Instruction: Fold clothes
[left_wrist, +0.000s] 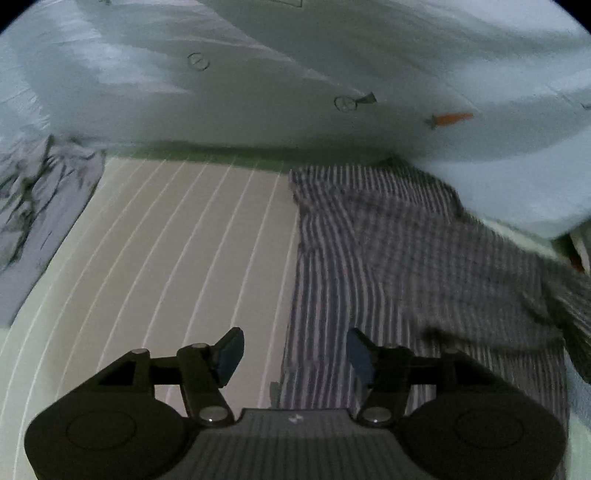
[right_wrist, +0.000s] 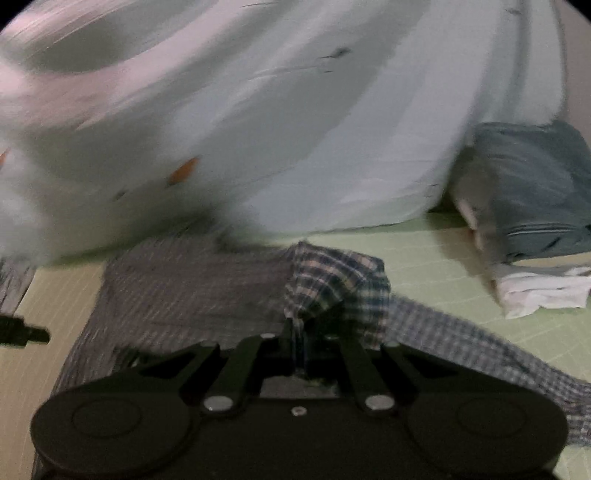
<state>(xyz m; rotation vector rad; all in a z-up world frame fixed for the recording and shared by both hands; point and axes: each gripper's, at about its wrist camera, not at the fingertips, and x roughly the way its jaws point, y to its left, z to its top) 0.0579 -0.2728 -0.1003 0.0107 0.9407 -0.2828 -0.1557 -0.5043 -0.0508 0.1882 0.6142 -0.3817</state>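
On green bedding, right claw pinching blurred plaid shirt, left claw wide, empty.

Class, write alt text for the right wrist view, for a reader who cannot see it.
The right gripper is shut on a bunched fold of the checked shirt, which lies across a pale green bed sheet. A pale blue duvet is heaped behind.

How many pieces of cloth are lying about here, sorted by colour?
Dark blue and white checks: 1, the checked shirt
Pale blue with small prints: 1, the big sheet
Grey-lilac: 1, the crumpled garment
Dusty blue: 1, the folded garment
White: 1, the white cloth
Total: 5
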